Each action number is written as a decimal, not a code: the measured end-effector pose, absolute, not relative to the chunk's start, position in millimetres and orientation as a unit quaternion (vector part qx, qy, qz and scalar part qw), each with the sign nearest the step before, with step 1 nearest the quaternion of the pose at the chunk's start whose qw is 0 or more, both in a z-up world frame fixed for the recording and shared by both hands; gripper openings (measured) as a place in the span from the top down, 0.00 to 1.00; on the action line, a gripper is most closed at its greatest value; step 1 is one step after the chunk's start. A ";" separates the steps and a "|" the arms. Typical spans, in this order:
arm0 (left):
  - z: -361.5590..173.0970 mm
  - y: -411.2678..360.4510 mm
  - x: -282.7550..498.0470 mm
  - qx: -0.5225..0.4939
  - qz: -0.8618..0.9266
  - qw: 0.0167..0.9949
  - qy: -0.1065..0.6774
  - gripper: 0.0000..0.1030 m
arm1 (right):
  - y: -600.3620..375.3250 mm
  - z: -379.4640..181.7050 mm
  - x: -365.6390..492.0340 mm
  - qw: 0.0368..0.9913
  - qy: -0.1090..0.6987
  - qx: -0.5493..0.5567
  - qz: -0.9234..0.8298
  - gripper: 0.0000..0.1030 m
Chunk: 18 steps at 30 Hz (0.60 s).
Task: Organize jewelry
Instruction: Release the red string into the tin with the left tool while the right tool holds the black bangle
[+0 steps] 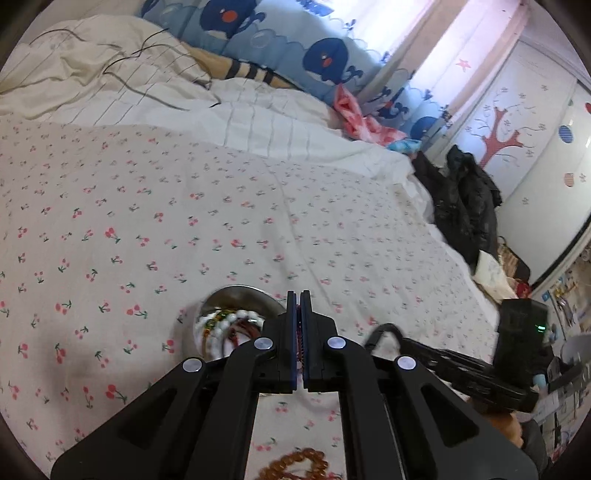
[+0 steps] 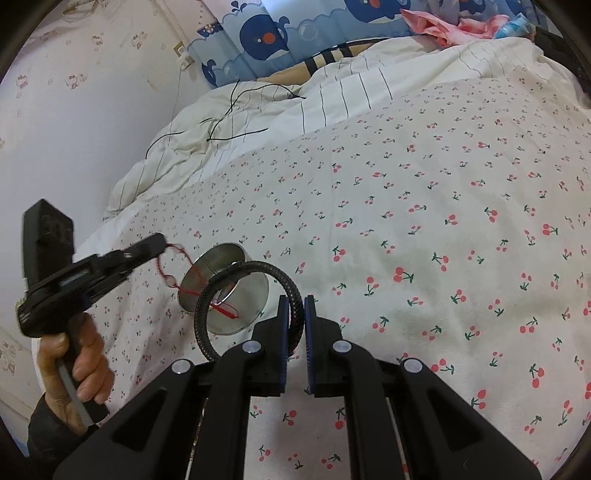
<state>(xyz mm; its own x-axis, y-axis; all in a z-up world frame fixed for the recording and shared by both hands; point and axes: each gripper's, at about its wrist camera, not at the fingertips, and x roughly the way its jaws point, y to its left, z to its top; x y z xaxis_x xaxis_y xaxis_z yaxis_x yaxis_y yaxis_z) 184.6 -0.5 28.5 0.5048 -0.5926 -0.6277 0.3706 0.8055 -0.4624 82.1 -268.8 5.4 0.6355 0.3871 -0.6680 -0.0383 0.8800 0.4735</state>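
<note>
A round metal tin (image 2: 225, 291) (image 1: 236, 299) sits on the cherry-print bedsheet (image 2: 424, 221); in the left wrist view it holds white, green and dark red bead bracelets (image 1: 229, 325). My left gripper (image 1: 299, 299) (image 2: 159, 242) is shut on a thin red string bracelet (image 2: 173, 269), which hangs over the tin's left side. My right gripper (image 2: 295, 301) is shut on a black braided bracelet (image 2: 218, 291), held above the tin. A brown bead bracelet (image 1: 299, 465) lies on the sheet below my left gripper.
A striped white duvet (image 1: 147, 85) is bunched at the far end of the bed, with thin black cables (image 2: 229, 114) on it. A whale-print headboard (image 2: 266, 33) stands behind. Black clothing (image 1: 461, 206) lies off the bed's right edge, by a wardrobe (image 1: 535, 155).
</note>
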 end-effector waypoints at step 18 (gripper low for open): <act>10.5 10.2 197.2 -0.065 -0.163 0.867 0.466 0.49 | -240.9 15.6 113.1 0.890 0.399 0.182 0.128 0.91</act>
<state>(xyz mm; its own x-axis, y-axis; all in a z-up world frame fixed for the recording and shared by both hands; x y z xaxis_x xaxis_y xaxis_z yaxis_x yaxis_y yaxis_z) 197.2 10.2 10.5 0.5135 -0.3428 -0.7867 0.2222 0.9386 -0.2639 113.1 -240.9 15.6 0.6497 0.3725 -0.6626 -0.0821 0.9010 0.4260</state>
